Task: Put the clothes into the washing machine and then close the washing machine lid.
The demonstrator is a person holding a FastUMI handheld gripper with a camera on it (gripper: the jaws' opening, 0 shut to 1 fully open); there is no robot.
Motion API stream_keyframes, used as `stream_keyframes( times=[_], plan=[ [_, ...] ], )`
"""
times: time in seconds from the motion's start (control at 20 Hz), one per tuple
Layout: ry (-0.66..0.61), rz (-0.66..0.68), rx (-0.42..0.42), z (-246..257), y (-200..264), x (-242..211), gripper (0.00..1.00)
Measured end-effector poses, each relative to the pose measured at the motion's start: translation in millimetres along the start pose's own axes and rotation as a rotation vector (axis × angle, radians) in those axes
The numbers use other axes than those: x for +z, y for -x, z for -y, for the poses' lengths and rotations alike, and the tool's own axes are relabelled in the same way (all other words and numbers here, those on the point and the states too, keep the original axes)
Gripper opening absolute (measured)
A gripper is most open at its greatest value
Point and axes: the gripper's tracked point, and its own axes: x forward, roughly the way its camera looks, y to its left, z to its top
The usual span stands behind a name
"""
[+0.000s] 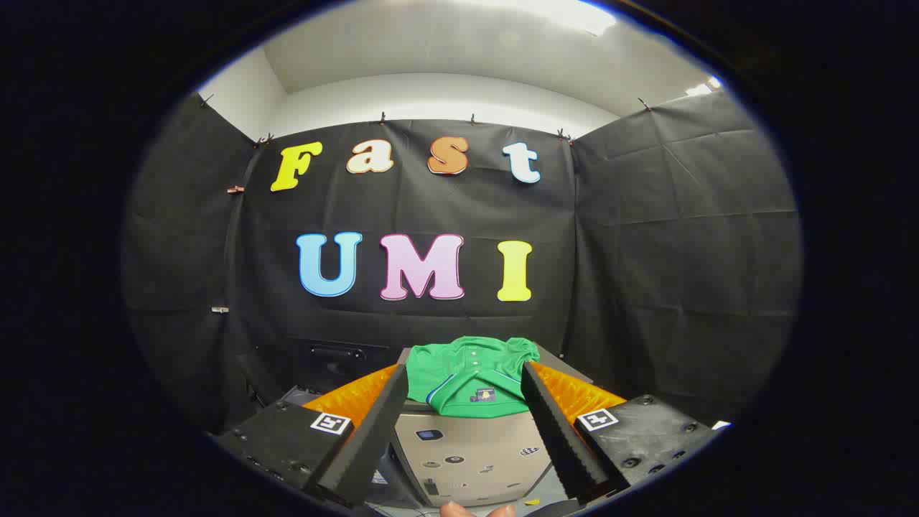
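A green polo shirt (468, 375) lies folded on top of the washing machine (474, 456), a beige box with a control panel and small stickers on its front. My gripper (465, 377) is open, held in the air in front of the machine. The shirt lies just ahead of the fingers (380, 424) and shows in the gap between them, and neither finger touches it. The machine's lid is under the shirt and I cannot tell how it stands.
A dark box-like unit (334, 359) stands behind and to the left of the machine against the black cloth wall. A person's fingertips (470, 510) show below the gripper. Cloth walls close the booth on the left, back and right.
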Motion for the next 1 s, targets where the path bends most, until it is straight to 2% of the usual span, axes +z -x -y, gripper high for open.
stream_keyframes(
  times=[1.0],
  plan=[
    [-0.021,-0.039,0.003,-1,-8,-16,0.98]
  ],
)
